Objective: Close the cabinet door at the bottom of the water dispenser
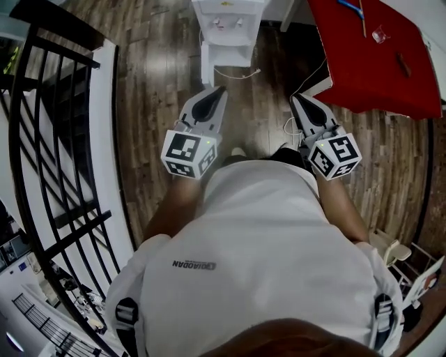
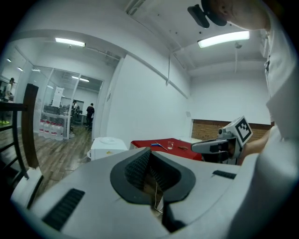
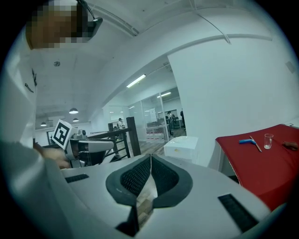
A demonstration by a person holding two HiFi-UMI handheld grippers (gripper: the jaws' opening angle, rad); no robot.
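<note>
Two grippers are held out ahead of a person in a white shirt [image 1: 265, 237], seen from above. The left gripper [image 1: 220, 90] is pointed toward 12 o'clock with its jaws clenched tip to tip, and nothing is gripped between them. The right gripper [image 1: 297, 99] is likewise pressed shut and empty, angled toward 11 o'clock.

At 12 o'clock, well apart from both grippers, the water dispenser [image 1: 228, 24] is stood on a wooden floor [image 1: 157, 97] of dark, streaked planks. A narrow white panel [image 1: 206, 63] is seen jutting from the dispenser's lower left side toward the person; it is probably the cabinet door standing ajar, though the steep angle leaves that unsure. A thin white cable [image 1: 240, 73] is trailed across the floor just in front of the dispenser.

At 1 to 2 o'clock a table is covered by a red cloth [image 1: 376, 66], on which a small clear glass [image 1: 380, 33] and a blue object [image 1: 350, 7] are set. A black railing [image 1: 56, 132] is run along the floor's edge at 9 o'clock.

In the left gripper view, a plain white wall [image 2: 145, 102] is shown behind the dispenser, a strip light [image 2: 223, 39] is mounted on the white ceiling, and a glass partition [image 2: 60, 100] is seen far off at 9 o'clock.
</note>
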